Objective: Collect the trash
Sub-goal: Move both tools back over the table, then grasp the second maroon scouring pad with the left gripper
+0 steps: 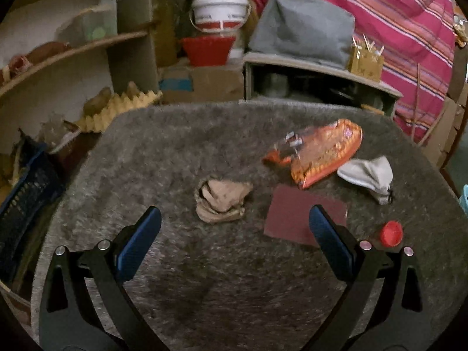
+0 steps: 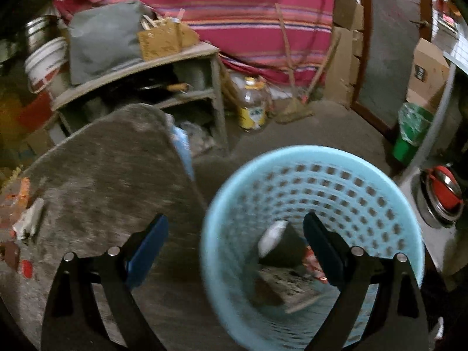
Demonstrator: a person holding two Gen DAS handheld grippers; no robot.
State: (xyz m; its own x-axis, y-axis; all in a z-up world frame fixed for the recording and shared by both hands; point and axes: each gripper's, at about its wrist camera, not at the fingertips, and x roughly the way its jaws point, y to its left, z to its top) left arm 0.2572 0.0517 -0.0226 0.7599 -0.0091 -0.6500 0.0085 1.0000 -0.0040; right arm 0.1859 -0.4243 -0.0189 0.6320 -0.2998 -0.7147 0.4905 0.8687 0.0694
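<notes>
Holding scraps, blue basket (image 2: 380, 181) sits under open right claw (image 2: 235, 244).

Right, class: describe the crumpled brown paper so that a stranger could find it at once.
Start at the grey fuzzy table. Near its middle, left of the dark red sheet and the orange snack wrapper, lies the crumpled brown paper. It alone is tan and balled up.

One crumpled brown paper (image 1: 221, 200), one orange wrapper (image 1: 318, 152), one maroon sheet (image 1: 295, 215), one red-capped bottle (image 1: 390, 234), one blue basket (image 2: 318, 158)
</notes>
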